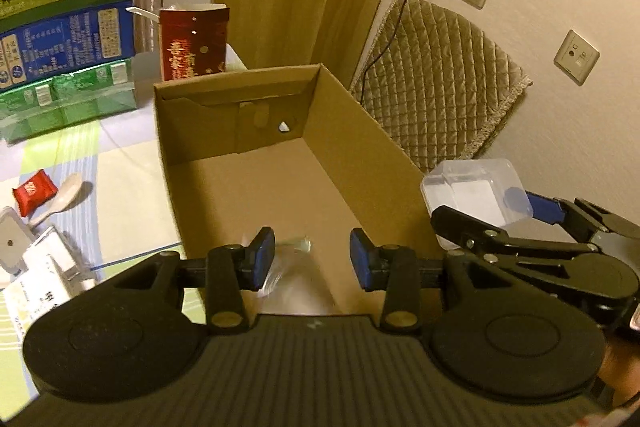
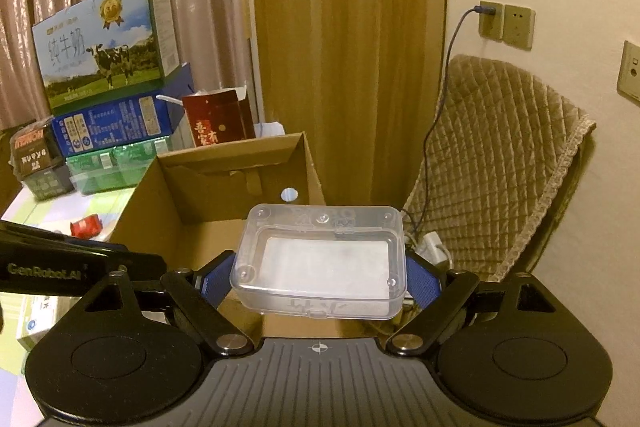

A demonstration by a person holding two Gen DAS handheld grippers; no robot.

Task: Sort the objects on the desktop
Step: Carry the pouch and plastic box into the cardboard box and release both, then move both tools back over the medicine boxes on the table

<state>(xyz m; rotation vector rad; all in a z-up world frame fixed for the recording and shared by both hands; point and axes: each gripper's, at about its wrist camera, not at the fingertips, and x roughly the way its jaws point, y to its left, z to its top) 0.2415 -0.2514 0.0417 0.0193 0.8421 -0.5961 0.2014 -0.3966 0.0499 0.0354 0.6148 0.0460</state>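
Brown cardboard box (image 1: 280, 163), beige quilted cushion (image 1: 440, 83).

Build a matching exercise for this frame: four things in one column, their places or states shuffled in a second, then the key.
Things:
1. clear plastic box
2. cardboard box
3. red packet
4. left gripper

Places or states:
A. lying on the table beside a pale spoon
B. open, above the near end of the carton
C. clamped in the right gripper
D. lid off, nearly empty

Pairs: 1-C, 2-D, 3-A, 4-B
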